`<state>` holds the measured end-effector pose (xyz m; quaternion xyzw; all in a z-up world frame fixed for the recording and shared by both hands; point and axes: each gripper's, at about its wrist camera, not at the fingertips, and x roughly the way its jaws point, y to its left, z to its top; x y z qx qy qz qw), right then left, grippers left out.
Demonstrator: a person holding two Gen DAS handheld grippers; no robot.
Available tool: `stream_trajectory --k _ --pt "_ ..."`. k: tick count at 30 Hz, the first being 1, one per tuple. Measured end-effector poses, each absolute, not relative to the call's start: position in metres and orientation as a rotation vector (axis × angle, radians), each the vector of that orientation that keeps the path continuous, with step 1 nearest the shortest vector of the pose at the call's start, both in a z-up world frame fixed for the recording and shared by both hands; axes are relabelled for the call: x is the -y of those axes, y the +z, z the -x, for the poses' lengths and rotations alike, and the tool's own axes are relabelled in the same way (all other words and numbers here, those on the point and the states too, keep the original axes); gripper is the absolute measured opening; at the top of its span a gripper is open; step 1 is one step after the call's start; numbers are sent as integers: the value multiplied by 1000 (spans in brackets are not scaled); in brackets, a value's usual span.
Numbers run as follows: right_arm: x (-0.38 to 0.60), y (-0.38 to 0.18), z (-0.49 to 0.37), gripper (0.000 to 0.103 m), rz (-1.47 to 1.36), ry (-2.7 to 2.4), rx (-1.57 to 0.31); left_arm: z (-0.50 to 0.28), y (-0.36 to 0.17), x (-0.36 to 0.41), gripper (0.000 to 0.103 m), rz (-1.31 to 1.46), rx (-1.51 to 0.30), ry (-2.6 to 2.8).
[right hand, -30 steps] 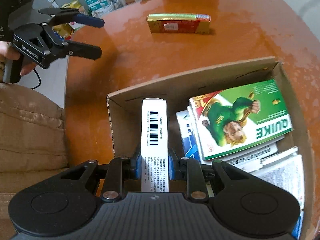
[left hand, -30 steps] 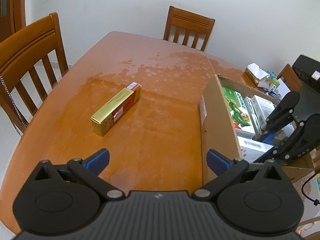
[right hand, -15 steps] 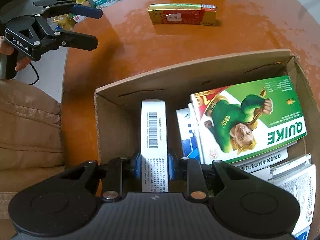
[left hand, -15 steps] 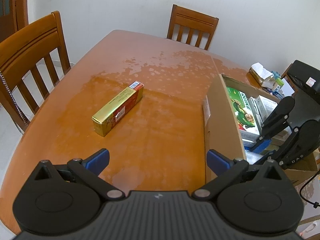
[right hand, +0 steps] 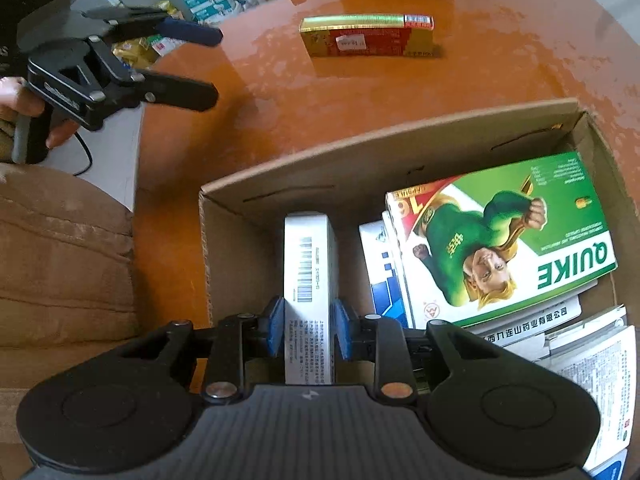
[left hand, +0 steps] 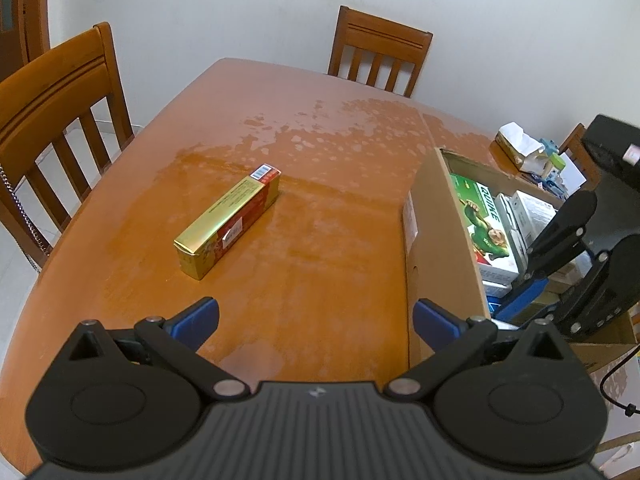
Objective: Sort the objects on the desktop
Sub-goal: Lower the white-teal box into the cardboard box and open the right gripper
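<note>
A gold and red box (left hand: 228, 222) lies on the wooden table (left hand: 320, 160); it also shows in the right wrist view (right hand: 368, 36). My left gripper (left hand: 316, 318) is open and empty, above the table's near edge, short of the box. My right gripper (right hand: 308, 328) is shut on a white box with a barcode (right hand: 309, 280) and holds it inside the near left end of the cardboard box (right hand: 360, 148). The cardboard box (left hand: 436, 240) holds a green QUIKE box (right hand: 504, 236) and several white packs.
Two wooden chairs (left hand: 380, 56) stand at the table's far and left sides. A tissue pack and small items (left hand: 520, 146) lie beyond the cardboard box. A brown sofa (right hand: 60, 260) is at the left in the right wrist view.
My right gripper has moved deeper over the cardboard box with the white box in it. My left gripper has drifted slightly; the gold box has not moved.
</note>
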<state>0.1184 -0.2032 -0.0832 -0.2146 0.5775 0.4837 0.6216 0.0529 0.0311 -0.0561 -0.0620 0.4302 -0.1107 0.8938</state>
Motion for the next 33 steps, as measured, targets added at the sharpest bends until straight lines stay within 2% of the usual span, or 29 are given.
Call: stream_trajectory --k 3,9,11,17,19,22,25,27,31,33 --pt "208 -71 -122 42 455 1105 -1302 -54 -56 -31 103 129 -892 -234" --pt "211 -66 -126 45 443 1063 -1291 -54 -55 -28 103 127 -891 -245" --pt "211 -71 -124 50 464 1051 -1300 -53 -55 -29 103 127 -891 -244" --pt "208 -82 -117 51 490 1044 -1318 -52 -55 -29 103 131 -892 -239" --pt "208 -82 -117 56 494 1035 -1312 -52 -55 -29 103 130 -891 -241" --pt "209 -78 -116 57 481 1033 -1301 -51 -54 -28 103 129 -888 -243" --pt "212 -68 -114 57 468 1015 -1269 -51 -54 -30 103 126 -885 -242" --pt "215 -56 -112 63 458 996 -1233 -50 -53 -32 103 125 -882 -240" --pt "224 -23 -111 66 377 954 -1129 -53 -50 -39 103 121 -870 -245" --pt "227 -7 -109 75 315 913 -1073 -56 -49 -45 103 113 -864 -258"
